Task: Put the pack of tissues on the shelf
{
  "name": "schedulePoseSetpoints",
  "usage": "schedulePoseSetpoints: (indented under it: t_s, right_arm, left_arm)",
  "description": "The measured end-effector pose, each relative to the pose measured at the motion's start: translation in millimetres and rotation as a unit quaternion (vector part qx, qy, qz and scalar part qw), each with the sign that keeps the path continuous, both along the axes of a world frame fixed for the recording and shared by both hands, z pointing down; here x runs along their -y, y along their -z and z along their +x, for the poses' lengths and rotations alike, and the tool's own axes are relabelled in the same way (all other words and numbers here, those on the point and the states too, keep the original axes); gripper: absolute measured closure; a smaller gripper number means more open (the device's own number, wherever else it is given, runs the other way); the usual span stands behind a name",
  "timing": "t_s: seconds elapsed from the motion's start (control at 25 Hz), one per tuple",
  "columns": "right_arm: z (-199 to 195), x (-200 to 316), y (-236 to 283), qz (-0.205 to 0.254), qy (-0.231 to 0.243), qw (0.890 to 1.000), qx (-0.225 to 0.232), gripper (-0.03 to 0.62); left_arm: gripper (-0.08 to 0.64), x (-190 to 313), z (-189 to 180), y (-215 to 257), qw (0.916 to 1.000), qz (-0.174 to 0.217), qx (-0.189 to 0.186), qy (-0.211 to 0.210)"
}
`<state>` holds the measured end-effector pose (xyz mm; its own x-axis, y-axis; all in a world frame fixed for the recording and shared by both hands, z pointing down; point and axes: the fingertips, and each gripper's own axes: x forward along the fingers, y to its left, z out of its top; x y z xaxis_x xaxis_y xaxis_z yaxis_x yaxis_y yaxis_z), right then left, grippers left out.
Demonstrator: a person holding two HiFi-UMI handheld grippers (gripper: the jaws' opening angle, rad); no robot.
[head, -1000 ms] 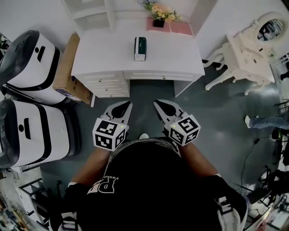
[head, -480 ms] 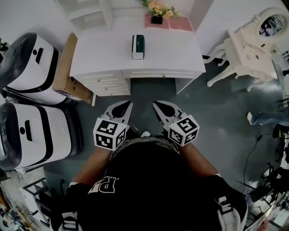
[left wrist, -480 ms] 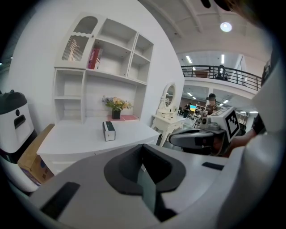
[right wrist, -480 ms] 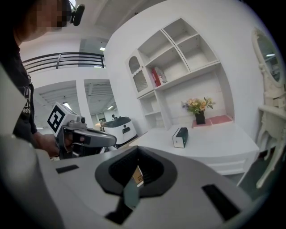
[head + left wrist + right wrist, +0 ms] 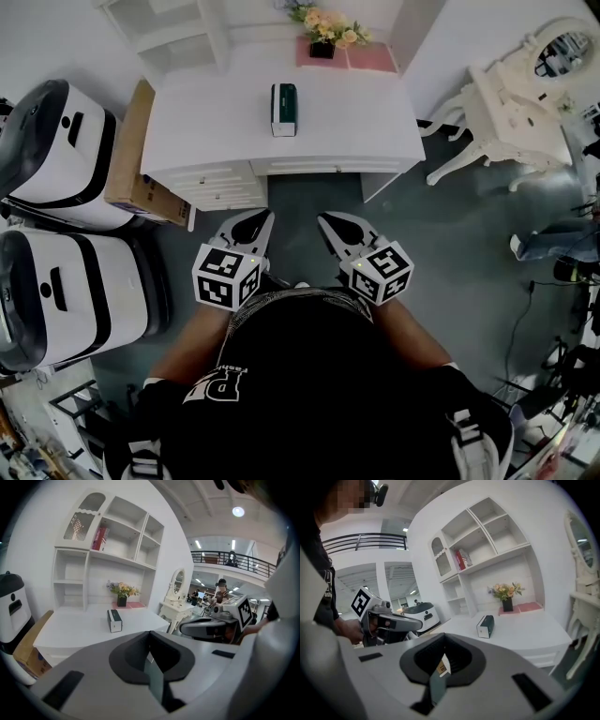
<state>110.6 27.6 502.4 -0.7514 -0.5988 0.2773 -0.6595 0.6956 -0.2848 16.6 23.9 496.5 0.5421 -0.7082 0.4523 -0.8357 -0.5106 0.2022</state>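
The pack of tissues (image 5: 283,109), dark green with white ends, lies on the white desk (image 5: 356,112); it also shows as the pack (image 5: 114,620) and the pack (image 5: 486,626). The white shelf unit (image 5: 110,550) stands on the back of the desk, also visible as the shelf (image 5: 485,536) and the shelf (image 5: 164,28). Both grippers hover over the grey floor, well short of the desk. My left gripper (image 5: 255,221) is shut with nothing in it, seen as the left gripper (image 5: 151,663). My right gripper (image 5: 331,225) is shut and holds nothing, seen as the right gripper (image 5: 439,670).
A vase of flowers (image 5: 323,36) stands on a pink mat at the desk's back. Two white machines (image 5: 56,141) and a cardboard box (image 5: 131,164) stand left of the desk. An ornate white dressing table (image 5: 511,103) stands to the right. The desk has drawers (image 5: 220,183) on its left side.
The desk and the pack have slid slightly down and left in the head view. Both grippers keep their places in front of the body, still shut.
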Motion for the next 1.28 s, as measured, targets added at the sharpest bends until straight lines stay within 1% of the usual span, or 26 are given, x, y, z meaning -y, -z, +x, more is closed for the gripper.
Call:
schedulePoseSetpoints:
  t_s: [0.2,0.4,0.6,0.76,0.96,1.08,1.16,1.28]
  right_arm:
    - [-6,29,-1,-0.002,-0.001,1.000,-0.010,0.583]
    - [-20,59,-3,-0.004,0.004,1.000,-0.020,0.583]
    - [-34,95,-5,-0.007,0.005,0.999,-0.035,0.583]
    - [-45,125,-8,-0.012,0.000,0.999,-0.046,0.583]
    - [-57,163,-11,-0.025,-0.018,0.998,-0.060,0.581]
    - [-65,185,-14,-0.030,-0.033,0.997,-0.069,0.583]
    - [-70,201,-18,-0.028,-0.045,0.995,-0.083,0.581]
    - [-76,223,-29,-0.027,-0.063,0.991,-0.114,0.581]
  left_arm:
    - [0.546,29,-12,1,1.0000,0.004,-0.001,0.007]
    - [0.546,60,-29,-7,0.9999,-0.004,0.001,0.010]
    - [0.546,99,-44,-7,0.9999,-0.003,0.001,0.011]
    - [0.546,129,-57,-15,0.9998,-0.016,0.001,0.009]
    - [0.546,169,-70,-15,0.9997,-0.025,0.000,-0.007]
    - [0.546,195,-79,-16,0.9994,-0.022,0.011,-0.023]
    - [0.546,212,-86,-18,0.9991,-0.019,0.020,-0.033]
    - [0.546,235,-97,-23,0.9983,-0.023,0.024,-0.047]
